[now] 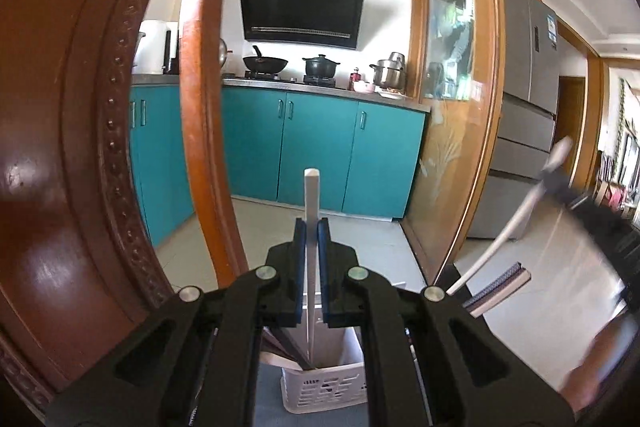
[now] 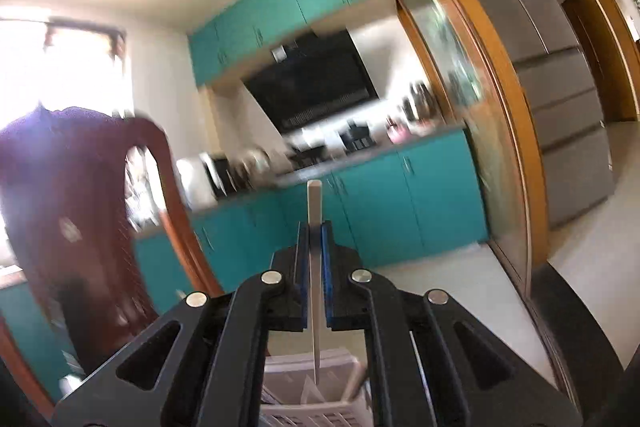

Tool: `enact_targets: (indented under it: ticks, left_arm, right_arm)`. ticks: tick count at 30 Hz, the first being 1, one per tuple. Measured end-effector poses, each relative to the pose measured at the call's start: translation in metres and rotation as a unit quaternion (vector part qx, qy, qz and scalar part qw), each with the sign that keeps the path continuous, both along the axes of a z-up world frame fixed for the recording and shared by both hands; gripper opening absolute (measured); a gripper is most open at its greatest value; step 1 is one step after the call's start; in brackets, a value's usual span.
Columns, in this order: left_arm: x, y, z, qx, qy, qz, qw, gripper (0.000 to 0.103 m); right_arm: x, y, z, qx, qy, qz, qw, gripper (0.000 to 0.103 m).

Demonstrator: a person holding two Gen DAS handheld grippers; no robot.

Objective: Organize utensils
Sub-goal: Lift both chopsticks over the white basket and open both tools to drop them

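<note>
My left gripper (image 1: 312, 229) is shut on a white chopstick (image 1: 312, 187) that stands upright between its blue pads, lower end over a white slotted basket (image 1: 324, 393). Dark sticks lean inside that basket. At the right edge of the left wrist view the right gripper (image 1: 560, 183) shows as a dark blur, holding a second white chopstick (image 1: 516, 223) aslant. In the right wrist view my right gripper (image 2: 315, 231) is shut on that white chopstick (image 2: 314, 199), its lower tip above the basket (image 2: 320, 413).
A carved wooden chair back (image 1: 80, 147) fills the left side, close to the left gripper. Teal kitchen cabinets (image 1: 320, 155), a stove with pots and a range hood (image 1: 302, 7) lie ahead. A glass sliding door (image 1: 452, 107) and a grey fridge (image 1: 528, 87) stand to the right.
</note>
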State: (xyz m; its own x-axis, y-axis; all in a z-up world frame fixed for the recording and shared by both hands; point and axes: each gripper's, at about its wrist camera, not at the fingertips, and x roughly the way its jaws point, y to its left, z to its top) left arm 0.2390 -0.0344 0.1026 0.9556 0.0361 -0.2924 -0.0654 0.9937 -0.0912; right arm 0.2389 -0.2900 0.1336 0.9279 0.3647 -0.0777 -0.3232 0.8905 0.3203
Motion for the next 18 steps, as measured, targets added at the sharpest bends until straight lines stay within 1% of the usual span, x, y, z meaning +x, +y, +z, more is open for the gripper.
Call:
enact_targets:
  ticks: [2,6,10,12,13,14,15,16,18]
  left_arm:
    - [-0.001,-0.006,-0.001,0.01,0.0,-0.003,0.9999,0.007]
    - [-0.002,-0.013,-0.004,0.025,0.005,-0.009,0.9996,0.007]
    - [0.003,-0.015,-0.01,0.028,0.019,-0.012,0.9993,0.007]
    - [0.005,-0.013,-0.011,0.028,0.025,-0.013,0.9992,0.016]
    - [0.005,-0.013,-0.012,0.031,0.028,-0.015,0.999,0.03]
    - [0.004,-0.013,-0.012,0.034,0.026,-0.015,0.999,0.039]
    - [0.002,-0.013,-0.011,0.037,0.021,-0.012,0.999,0.04]
    - [0.0,-0.013,-0.01,0.04,0.017,-0.009,0.999,0.041]
    - [-0.004,-0.013,-0.009,0.043,0.013,-0.009,0.9989,0.048]
  right_arm:
    - [0.01,0.01,-0.015,-0.025,0.022,-0.006,0.999,0.007]
    - [0.019,0.017,-0.031,-0.041,0.046,0.008,0.998,0.007]
    - [0.024,0.024,-0.041,-0.054,0.062,0.015,0.997,0.007]
    - [0.024,0.027,-0.045,-0.059,0.067,0.021,0.996,0.007]
    - [0.021,0.028,-0.043,-0.062,0.068,0.021,0.996,0.008]
    - [0.02,0.029,-0.043,-0.065,0.069,0.022,0.995,0.01]
    - [0.018,0.029,-0.042,-0.069,0.07,0.027,0.995,0.02]
    - [0.016,0.03,-0.041,-0.071,0.07,0.032,0.995,0.035]
    - [0.006,0.028,-0.034,-0.07,0.058,0.029,0.995,0.047]
